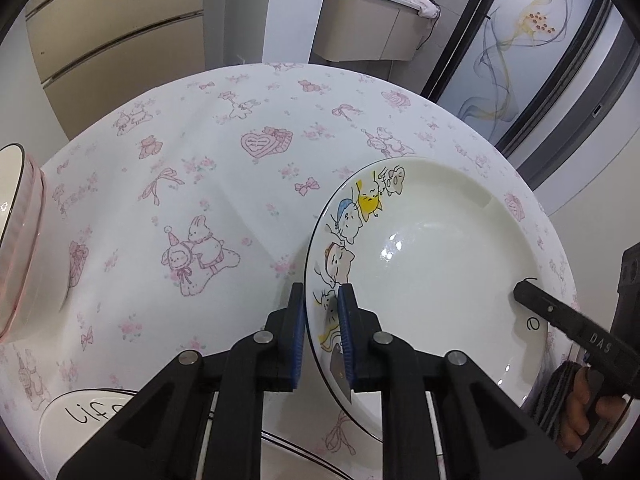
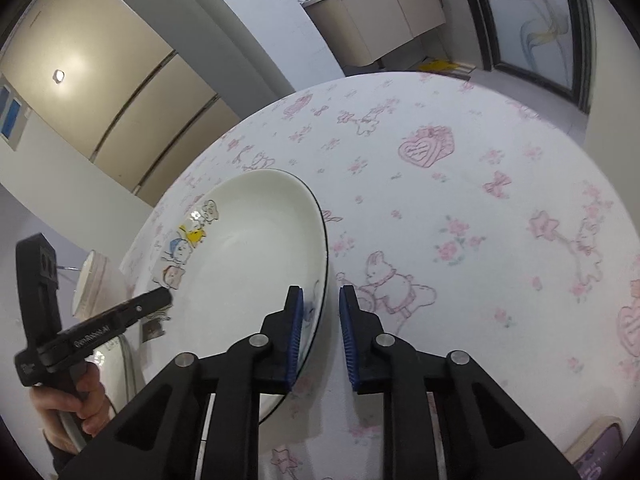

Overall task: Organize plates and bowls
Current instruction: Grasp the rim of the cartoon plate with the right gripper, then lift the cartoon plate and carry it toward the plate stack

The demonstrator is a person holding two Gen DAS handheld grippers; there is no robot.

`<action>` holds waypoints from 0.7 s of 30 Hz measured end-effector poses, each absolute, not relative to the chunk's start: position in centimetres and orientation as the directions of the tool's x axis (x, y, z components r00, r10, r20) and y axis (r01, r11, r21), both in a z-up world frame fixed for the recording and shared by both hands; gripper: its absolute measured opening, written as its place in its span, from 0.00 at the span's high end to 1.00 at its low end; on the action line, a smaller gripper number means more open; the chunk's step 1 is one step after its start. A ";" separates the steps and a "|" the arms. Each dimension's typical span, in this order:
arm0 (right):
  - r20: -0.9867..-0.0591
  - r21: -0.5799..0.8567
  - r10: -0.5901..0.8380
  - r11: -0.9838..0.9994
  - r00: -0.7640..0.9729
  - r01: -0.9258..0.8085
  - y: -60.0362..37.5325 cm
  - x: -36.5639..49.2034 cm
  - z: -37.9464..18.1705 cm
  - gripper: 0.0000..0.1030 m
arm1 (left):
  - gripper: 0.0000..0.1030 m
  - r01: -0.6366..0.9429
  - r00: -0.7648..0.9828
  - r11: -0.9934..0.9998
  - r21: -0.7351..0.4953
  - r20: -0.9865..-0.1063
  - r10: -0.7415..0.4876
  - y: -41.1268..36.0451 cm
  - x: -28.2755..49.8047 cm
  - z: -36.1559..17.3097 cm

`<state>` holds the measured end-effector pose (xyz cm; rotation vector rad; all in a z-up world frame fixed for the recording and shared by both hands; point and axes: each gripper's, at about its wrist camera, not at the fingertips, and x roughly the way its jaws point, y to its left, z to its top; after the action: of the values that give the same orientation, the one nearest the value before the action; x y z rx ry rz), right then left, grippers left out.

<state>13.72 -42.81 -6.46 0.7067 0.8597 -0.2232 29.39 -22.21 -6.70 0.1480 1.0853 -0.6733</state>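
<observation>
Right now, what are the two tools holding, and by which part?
Both hold the cartoon plate by its rim, on opposite sides: the left tool grips the edge with the cat drawings, and the right tool straddles the far edge.

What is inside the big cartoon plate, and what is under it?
The cartoon plate holds nothing; only printed cats show inside. The left gripper and right gripper clamp opposite rims. The tablecloth surrounds it; what lies underneath is covered.

Right tongs (image 2: 320,328) astride plate (image 2: 248,264) rim
</observation>
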 end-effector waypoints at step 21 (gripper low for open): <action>-0.708 0.494 0.105 0.780 0.698 0.384 -41.2 12.9 -2.1 0.88 | 0.86 0.580 0.425 0.807 -0.114 -0.802 -0.419 -20.0 25.6 -1.2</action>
<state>12.95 -41.17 -2.14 0.6743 0.7971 -0.1691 25.60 -19.97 -1.22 0.1906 0.9430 -0.6293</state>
